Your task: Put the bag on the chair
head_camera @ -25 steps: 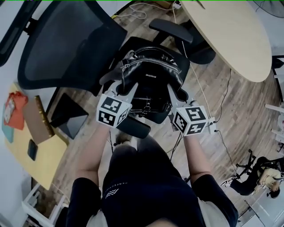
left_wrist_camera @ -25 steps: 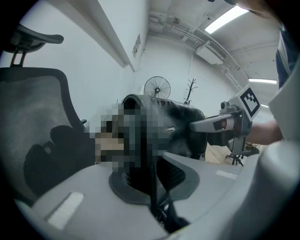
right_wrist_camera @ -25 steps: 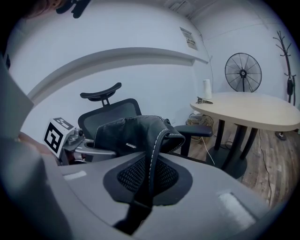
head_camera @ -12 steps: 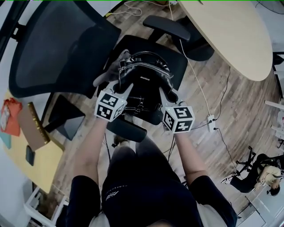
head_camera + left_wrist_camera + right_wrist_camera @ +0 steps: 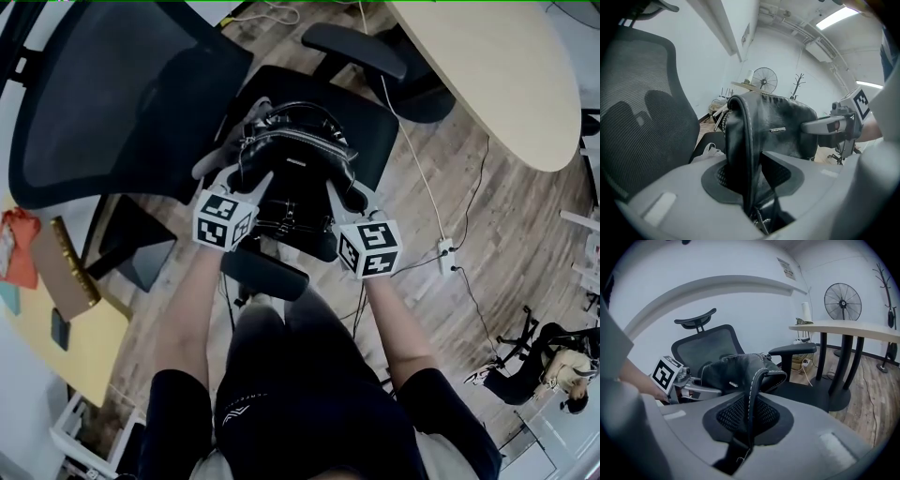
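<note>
The black leather bag [image 5: 295,150] is over the seat [image 5: 377,120] of the office chair [image 5: 122,94], toward the front edge nearest the person, standing upright with its handles and zip on top. From where I stand it looks to be down on the cushion or as good as, though its underside is hidden behind the bag itself and the two tools, so I can't swear its weight is fully on the seat.

The left hand-held gripper [image 5: 251,180] has the bag's near left edge between its jaws, and those jaws have just been opening; a gap shows beside the leather on one side, so I'd call that grip let go. The right hand-held gripper [image 5: 343,194] sits at the bag's other end with a thin stitched edge running straight down the slot between its pads. Its jaws have only just begun to ease apart and, to my eye, the pads are pressing that edge.

So the carrying and lowering look done, and the bag is where the task wants it. What's left, by my reckoning, is the release on the right side, then both tools backing off toward the person without dragging the leather, and a check that the bag stands by itself and doesn't tip off the front of the seat
</note>
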